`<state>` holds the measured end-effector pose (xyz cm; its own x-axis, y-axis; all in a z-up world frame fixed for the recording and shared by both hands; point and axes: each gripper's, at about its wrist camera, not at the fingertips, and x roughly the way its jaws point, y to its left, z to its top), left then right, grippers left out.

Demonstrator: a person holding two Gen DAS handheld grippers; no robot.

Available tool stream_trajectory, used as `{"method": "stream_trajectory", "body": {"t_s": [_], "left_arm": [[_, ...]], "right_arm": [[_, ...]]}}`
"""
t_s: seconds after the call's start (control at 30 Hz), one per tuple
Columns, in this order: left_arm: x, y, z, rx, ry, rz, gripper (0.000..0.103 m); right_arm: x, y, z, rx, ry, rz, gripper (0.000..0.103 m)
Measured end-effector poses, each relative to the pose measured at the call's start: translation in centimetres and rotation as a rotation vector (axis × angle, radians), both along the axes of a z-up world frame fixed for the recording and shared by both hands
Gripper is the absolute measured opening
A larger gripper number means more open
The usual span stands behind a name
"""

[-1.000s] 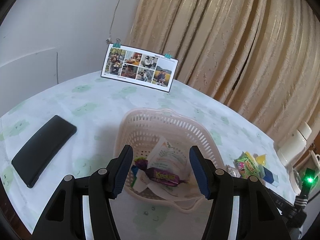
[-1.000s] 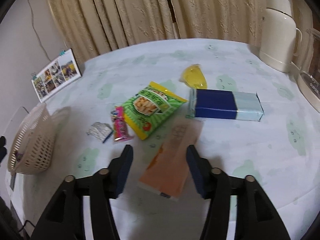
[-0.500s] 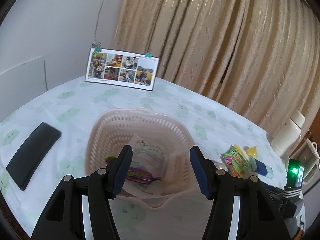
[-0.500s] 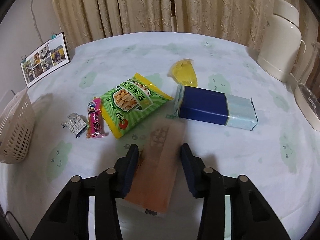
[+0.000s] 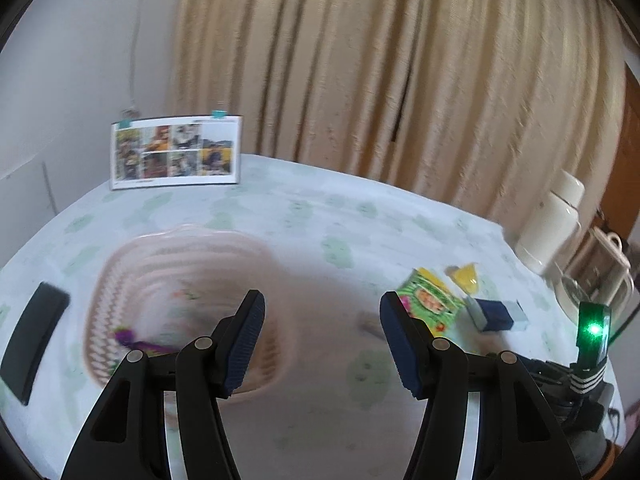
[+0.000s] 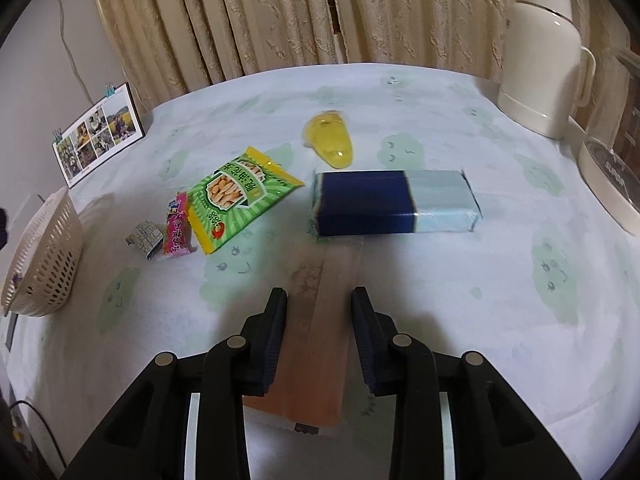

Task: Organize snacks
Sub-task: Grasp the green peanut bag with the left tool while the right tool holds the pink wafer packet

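now, lower centre: my right gripper point(image 6: 319, 316) has narrowed around the orange packet point(image 6: 308, 344); left gripper point(image 5: 322, 328) apart, leaving basket point(image 5: 132, 264).

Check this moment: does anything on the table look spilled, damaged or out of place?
Nothing looks spilled or damaged. The green snack bag, pink bar and blue pack lie loose and unsorted outside the basket. The right gripper straddles the orange packet.

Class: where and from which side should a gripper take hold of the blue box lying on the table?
Grip the blue box across its narrow width at mid-length, coming from above. It lies flat, its long sides are bare, and the yellow jelly cup behind stands apart.
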<state>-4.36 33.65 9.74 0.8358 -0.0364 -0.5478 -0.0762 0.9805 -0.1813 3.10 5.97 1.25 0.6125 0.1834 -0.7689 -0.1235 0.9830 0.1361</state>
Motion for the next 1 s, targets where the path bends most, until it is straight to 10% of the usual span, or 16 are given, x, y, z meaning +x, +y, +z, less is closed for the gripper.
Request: {"method": "stream_trajectory", "body": {"t_s": [0.57, 1.0], "left_arm": [[11.6, -12.2, -5.2, 0.123, 0.174, -0.395, 0.069], [16.6, -15.4, -9.2, 0.298, 0.280, -0.495, 0.079]], "right_arm": [[-2.0, -3.8, 0.0, 0.121, 0.016, 0.017, 0.030], [-1.9, -4.0, -0.1, 0.167, 0.039, 0.034, 0.030]]}}
